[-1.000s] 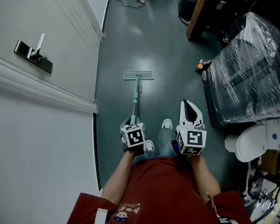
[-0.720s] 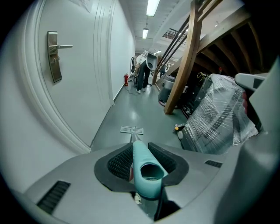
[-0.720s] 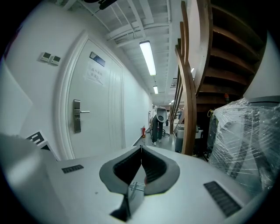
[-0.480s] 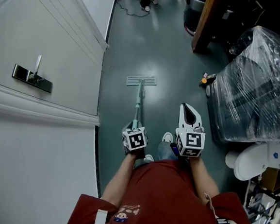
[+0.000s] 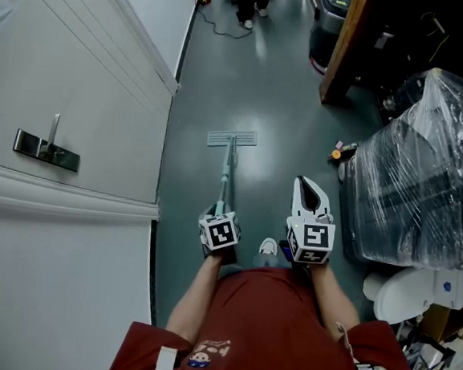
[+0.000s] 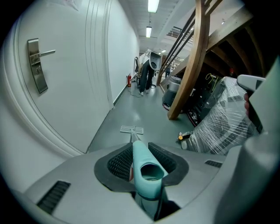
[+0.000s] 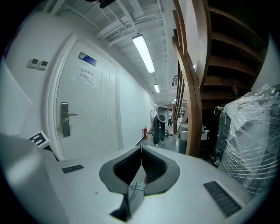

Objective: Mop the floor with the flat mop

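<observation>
The flat mop lies with its pale head [image 5: 232, 138] on the dark green floor ahead of me. Its teal handle [image 5: 226, 176] runs back to my left gripper [image 5: 217, 209], which is shut on it near the top end. In the left gripper view the hollow handle end [image 6: 146, 168] sits between the ribbed pads, and the mop head [image 6: 131, 129] shows far down the floor. My right gripper [image 5: 305, 187] hovers to the right of the handle, apart from it. Its jaws meet, with nothing between them, in the right gripper view [image 7: 141, 151].
A white door with a metal lever [image 5: 48, 150] lines the left. On the right stand a plastic-wrapped bulky item [image 5: 426, 173], a wooden post [image 5: 344, 45] and white objects [image 5: 403, 292]. A small orange thing [image 5: 343, 152] lies on the floor. A person [image 5: 252, 1] stands far down the corridor.
The door lever and the wrapped item have slid down the head view while the mop head stays ahead: I have moved forward along the corridor with the mop. Both grippers keep their states.
</observation>
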